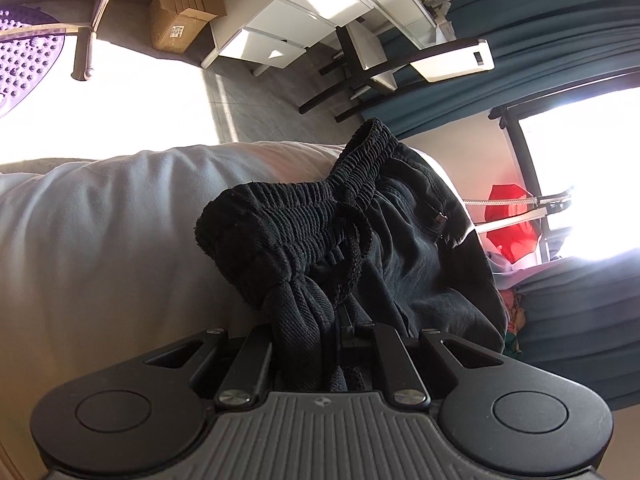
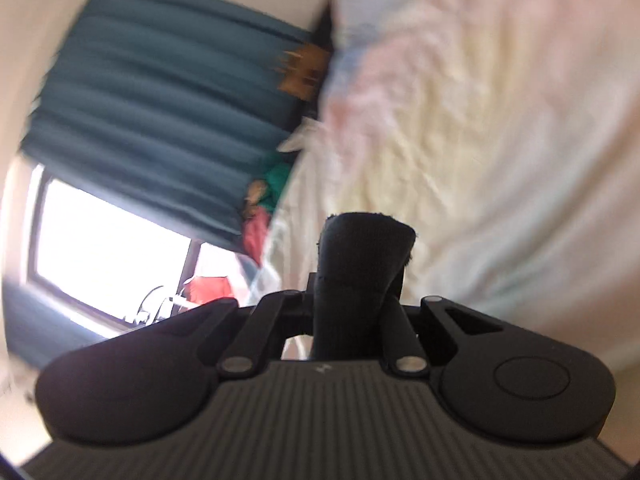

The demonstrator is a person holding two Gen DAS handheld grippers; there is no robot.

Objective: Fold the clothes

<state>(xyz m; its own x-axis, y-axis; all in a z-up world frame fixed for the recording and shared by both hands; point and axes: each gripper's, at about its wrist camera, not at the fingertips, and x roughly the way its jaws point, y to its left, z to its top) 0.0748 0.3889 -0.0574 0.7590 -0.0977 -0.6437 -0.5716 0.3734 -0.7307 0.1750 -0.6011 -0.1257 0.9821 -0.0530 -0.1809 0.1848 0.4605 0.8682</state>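
Note:
A pair of black trousers (image 1: 360,232) with a ribbed elastic waistband and a drawstring lies over a pale bedsheet (image 1: 100,240). My left gripper (image 1: 320,344) is shut on the bunched waistband, and the cloth hides its fingertips. In the blurred right wrist view my right gripper (image 2: 352,300) is shut on a fold of the same black cloth (image 2: 360,256), which sticks up between the fingers above the pale quilt (image 2: 480,140).
A cardboard box (image 1: 184,8), white drawers (image 1: 288,28) and a chair (image 1: 360,64) stand on the floor beyond the bed. Teal curtains (image 2: 160,120) and a bright window (image 2: 100,248) lie to the side, with red (image 1: 512,224) and coloured clothes near them.

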